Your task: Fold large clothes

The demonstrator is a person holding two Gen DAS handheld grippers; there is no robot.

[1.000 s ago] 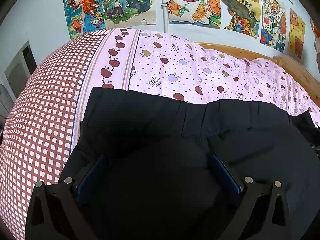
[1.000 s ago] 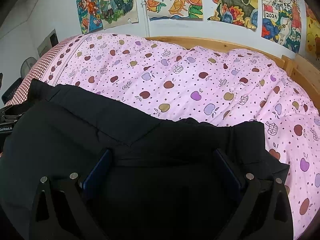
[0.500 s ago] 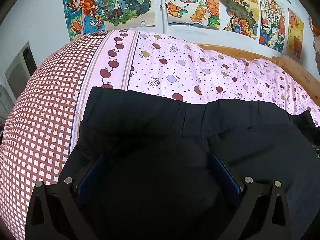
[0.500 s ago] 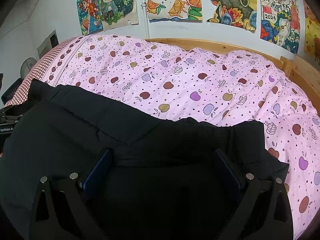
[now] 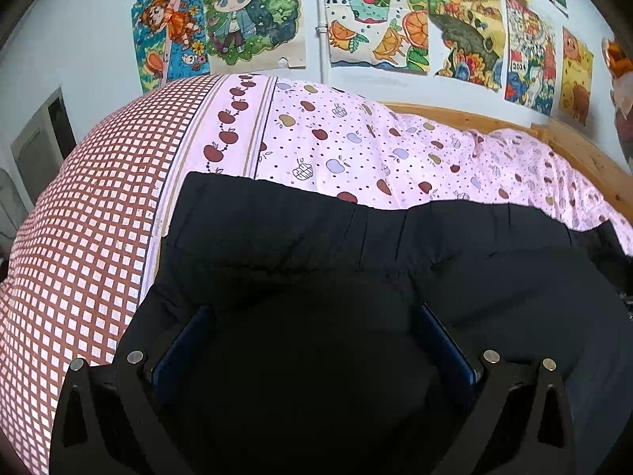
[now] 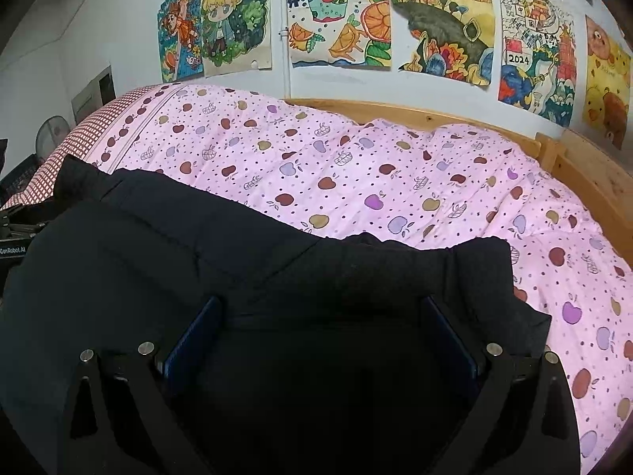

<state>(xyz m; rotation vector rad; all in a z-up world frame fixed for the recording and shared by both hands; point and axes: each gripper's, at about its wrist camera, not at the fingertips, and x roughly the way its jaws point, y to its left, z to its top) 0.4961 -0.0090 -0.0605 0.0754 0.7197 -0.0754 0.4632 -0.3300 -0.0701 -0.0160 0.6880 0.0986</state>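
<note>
A large black padded garment (image 5: 300, 245) lies spread across the pink apple-print quilt (image 5: 356, 146). In the left wrist view its far hem runs straight across, with its left corner near the quilt's checked border. My left gripper (image 5: 312, 312) is open, and black fabric bulges between its wide-apart blue fingers (image 5: 186, 340). In the right wrist view the garment (image 6: 166, 237) ends in a rumpled right end (image 6: 467, 273). My right gripper (image 6: 321, 304) is open too, low over the fabric. The left gripper's body (image 6: 16, 233) shows at that view's left edge.
A wooden bed frame (image 6: 415, 114) runs along the far side and right of the quilt (image 6: 395, 166). Colourful drawings (image 6: 340, 12) hang on the white wall behind. The red-and-white checked border (image 5: 79, 221) falls away on the left. A fan (image 6: 49, 136) stands beyond it.
</note>
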